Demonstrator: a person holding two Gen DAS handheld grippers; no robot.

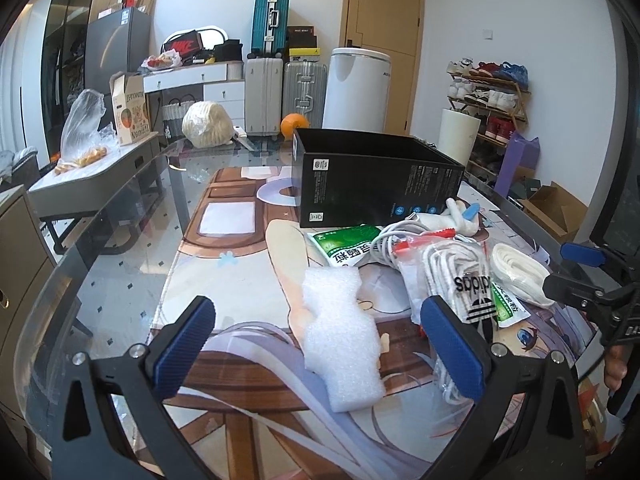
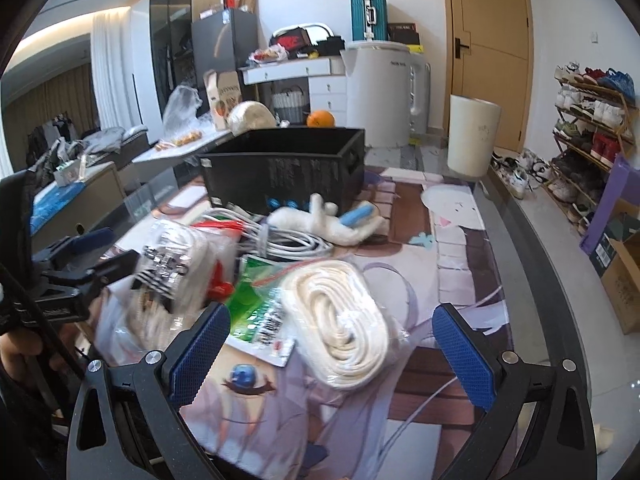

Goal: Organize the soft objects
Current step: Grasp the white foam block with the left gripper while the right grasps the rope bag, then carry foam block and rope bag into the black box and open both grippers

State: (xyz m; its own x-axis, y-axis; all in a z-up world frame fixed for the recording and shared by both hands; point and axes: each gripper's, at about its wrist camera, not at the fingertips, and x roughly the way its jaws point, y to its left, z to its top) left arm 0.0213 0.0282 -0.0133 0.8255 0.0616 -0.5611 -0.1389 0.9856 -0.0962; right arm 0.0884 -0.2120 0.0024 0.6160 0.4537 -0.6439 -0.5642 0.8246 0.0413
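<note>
My left gripper [image 1: 320, 346] is open just above the printed mat, with a white foam piece [image 1: 340, 336] lying between its blue pads. To the foam's right sits a bagged bundle of white laces [image 1: 460, 280] with an adidas label. My right gripper [image 2: 332, 356] is open too, and a bagged coil of white rope [image 2: 340, 320] lies between its fingers. Behind the pile are a green packet [image 2: 256, 304], a white cable [image 2: 288, 240] and a white plush toy [image 2: 332, 220]. An open black box [image 1: 376, 176] stands further back. The right gripper [image 1: 568, 272] also shows at the edge of the left wrist view.
The glass table [image 1: 120, 248] carries a printed mat [image 1: 248, 280]. At its far end are an orange [image 1: 295, 123] and a wrapped pale bundle [image 1: 208, 124]. Beyond stand suitcases [image 1: 262, 96], a white bin [image 2: 472, 136], a shoe rack [image 2: 592, 120] and a side table [image 1: 92, 168] on the left.
</note>
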